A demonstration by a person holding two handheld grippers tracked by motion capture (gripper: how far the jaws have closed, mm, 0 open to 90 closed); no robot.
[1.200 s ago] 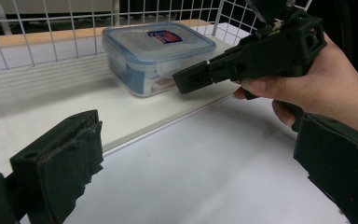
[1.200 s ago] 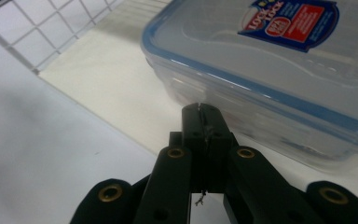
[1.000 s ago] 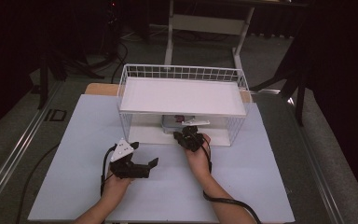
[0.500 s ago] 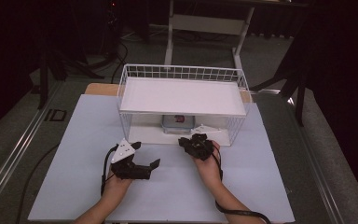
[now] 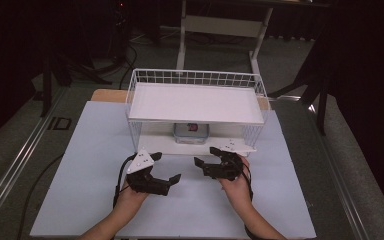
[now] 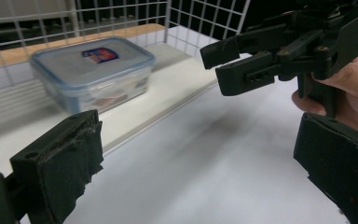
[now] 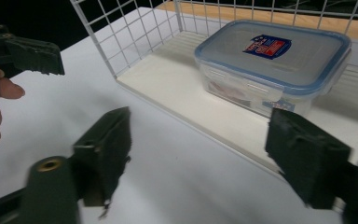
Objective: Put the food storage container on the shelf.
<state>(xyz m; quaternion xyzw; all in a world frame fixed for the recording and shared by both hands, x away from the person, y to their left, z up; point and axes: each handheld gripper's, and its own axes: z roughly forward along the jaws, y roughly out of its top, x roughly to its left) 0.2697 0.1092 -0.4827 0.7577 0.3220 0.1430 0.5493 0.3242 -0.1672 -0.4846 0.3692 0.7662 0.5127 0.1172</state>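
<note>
The high view looks forward and down from above the near edge of the table [image 5: 95, 165], far enough to take in all of it. Each gripper view sits low and close behind its own black jaws, facing the wire rack's lower shelf [image 6: 177, 88]. All three share the clear lidded box [image 7: 272, 65], mid-frame from above.

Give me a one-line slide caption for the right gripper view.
Open right tongs face a lidded box on the rack's lower shelf, empty-jawed.
</note>
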